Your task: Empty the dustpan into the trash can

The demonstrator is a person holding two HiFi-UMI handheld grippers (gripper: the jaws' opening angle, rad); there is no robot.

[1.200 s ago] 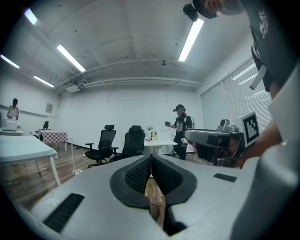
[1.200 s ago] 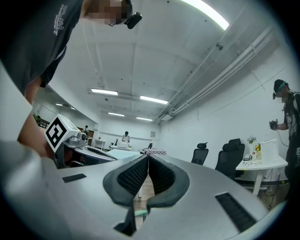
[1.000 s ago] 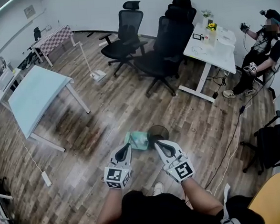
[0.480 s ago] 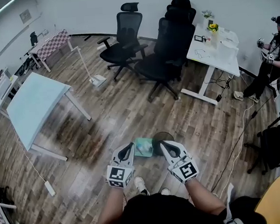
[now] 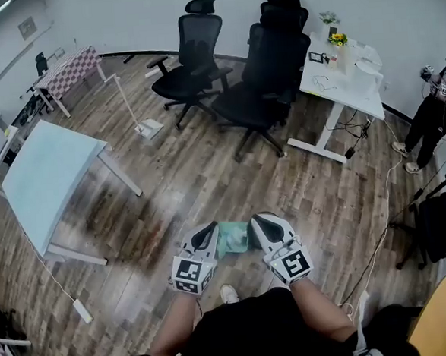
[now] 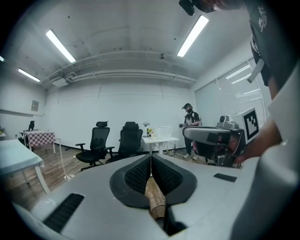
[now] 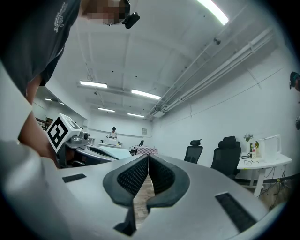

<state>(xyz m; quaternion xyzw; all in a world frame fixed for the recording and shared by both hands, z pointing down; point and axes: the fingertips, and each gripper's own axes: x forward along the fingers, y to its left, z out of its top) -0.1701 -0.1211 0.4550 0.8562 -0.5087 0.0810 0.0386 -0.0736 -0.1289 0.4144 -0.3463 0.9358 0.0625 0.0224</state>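
And here's the dustpan (image 5: 231, 237), or what I take for it: a teal-green shape low in the head view, right between the two tools, above the wooden floor (image 5: 170, 177). Whether it rests on the boards or is being carried, I can't tell from up here. It looks like moulded plastic, so expect it to be light, stiff, a bit slick on the walls and not fragile. The real worry is the load, which would likely slide out over the open lip at the slightest forward tilt. The handle is the place to take it, since the thin walls would give a poor hold, and it should ride level until it's over the trash can. The left gripper (image 5: 205, 234) sits just beside its left edge with its fingers (image 6: 136, 176) pressed together at the tips. A brown strip shows in the slot beneath them, floorboards or a wooden handle, I can't say. The right gripper (image 5: 258, 226) crowds the other side, its fingers (image 7: 161, 176) likewise closed tip to tip, with only floor showing through the gap below. I can't pick out a trash can for sure. Further off are two black office chairs (image 5: 192, 61), a white tabletop (image 5: 346, 81) with flowers (image 5: 337, 40), and a person (image 5: 435, 113) by the right wall.
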